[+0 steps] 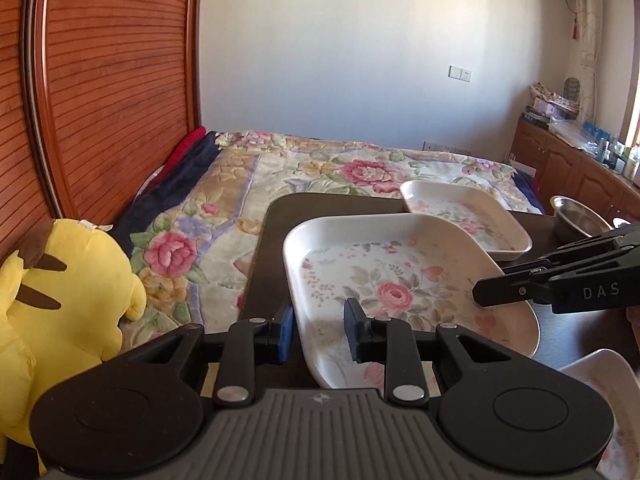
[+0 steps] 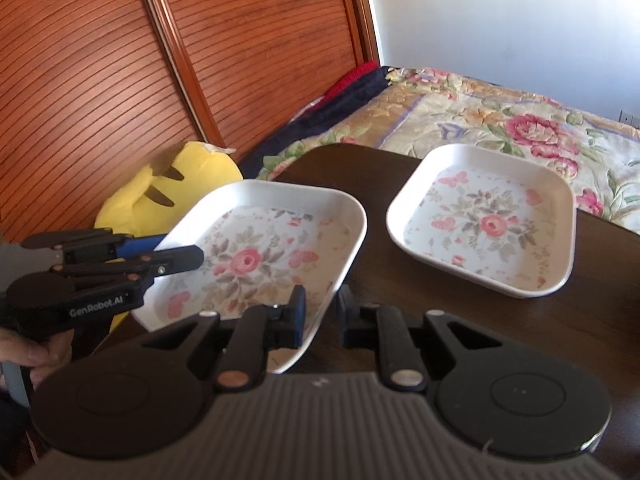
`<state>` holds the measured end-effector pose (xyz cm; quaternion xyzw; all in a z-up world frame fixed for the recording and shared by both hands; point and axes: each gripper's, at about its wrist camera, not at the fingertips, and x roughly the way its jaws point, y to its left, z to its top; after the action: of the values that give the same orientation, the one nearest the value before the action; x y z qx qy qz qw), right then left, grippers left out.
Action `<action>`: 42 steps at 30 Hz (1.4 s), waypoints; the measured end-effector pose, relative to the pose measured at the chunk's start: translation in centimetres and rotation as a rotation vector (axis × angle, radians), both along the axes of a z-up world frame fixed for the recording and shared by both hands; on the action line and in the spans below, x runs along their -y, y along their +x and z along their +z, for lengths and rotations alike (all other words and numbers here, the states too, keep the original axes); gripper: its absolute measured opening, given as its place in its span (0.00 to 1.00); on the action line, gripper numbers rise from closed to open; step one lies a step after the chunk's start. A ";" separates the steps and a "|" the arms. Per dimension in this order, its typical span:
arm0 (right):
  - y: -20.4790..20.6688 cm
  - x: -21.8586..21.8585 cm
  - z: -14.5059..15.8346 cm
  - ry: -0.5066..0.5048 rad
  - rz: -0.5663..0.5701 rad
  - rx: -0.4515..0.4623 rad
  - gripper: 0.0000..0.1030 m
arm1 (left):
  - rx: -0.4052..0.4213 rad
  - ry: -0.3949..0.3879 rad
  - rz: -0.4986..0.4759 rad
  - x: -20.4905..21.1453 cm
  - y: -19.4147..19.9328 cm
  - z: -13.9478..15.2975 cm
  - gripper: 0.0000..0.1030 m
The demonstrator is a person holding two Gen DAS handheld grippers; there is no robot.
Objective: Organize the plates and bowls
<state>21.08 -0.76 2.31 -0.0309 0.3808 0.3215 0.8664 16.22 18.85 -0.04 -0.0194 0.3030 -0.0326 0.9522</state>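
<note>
Two grippers have hold of one floral plate (image 1: 384,280), and I'll take the left wrist view first. My left gripper (image 1: 320,330) is clamped on the plate's near left rim, one blue-padded finger outside the edge and the other inside on the printed roses. The plate is white and square with rounded corners, tilted, above the dark table (image 1: 276,224). From the right edge of this view my right gripper (image 1: 492,292) reaches in, its fingers closed on the plate's right rim. Behind it a second floral plate (image 1: 460,208) rests flat on the table, and a steel bowl (image 1: 576,216) stands further right. A corner of another white dish (image 1: 600,384) shows at lower right. A yellow plush toy (image 1: 68,292) leans at the left, beside the flowered bedspread (image 1: 320,164).

In the right wrist view, my right gripper (image 2: 320,316) pinches the held plate (image 2: 264,248) at its near right edge, the rim running between the two fingers. The left gripper (image 2: 176,250) grips the opposite side from the left of the frame, a hand (image 2: 36,352) visible on its handle. The plate sits tipped, its right side clear of the table (image 2: 460,320). The second plate (image 2: 484,216) lies flat on the table to the right, apart from the held one. The plush toy (image 2: 160,184) shows behind, against the slatted wooden panels (image 2: 120,72).
</note>
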 end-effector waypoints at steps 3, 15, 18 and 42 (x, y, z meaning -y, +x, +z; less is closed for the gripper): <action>-0.6 1.2 0.5 0.010 -0.010 0.011 0.18 | 0.009 0.005 -0.015 1.0 -0.6 0.5 0.26; -3.2 6.5 2.0 0.022 -0.057 0.056 0.18 | 0.037 0.011 -0.077 6.2 -2.4 1.7 0.26; -3.7 7.7 2.0 0.025 -0.071 0.058 0.18 | 0.037 0.011 -0.094 7.3 -2.8 1.7 0.26; -9.7 13.3 2.1 0.031 -0.148 0.070 0.18 | 0.050 0.024 -0.184 12.2 -8.8 2.0 0.26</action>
<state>11.41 -14.07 4.45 -0.0003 0.3464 0.2613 0.9010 7.45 6.67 1.98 0.0207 0.2802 -0.1168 0.9526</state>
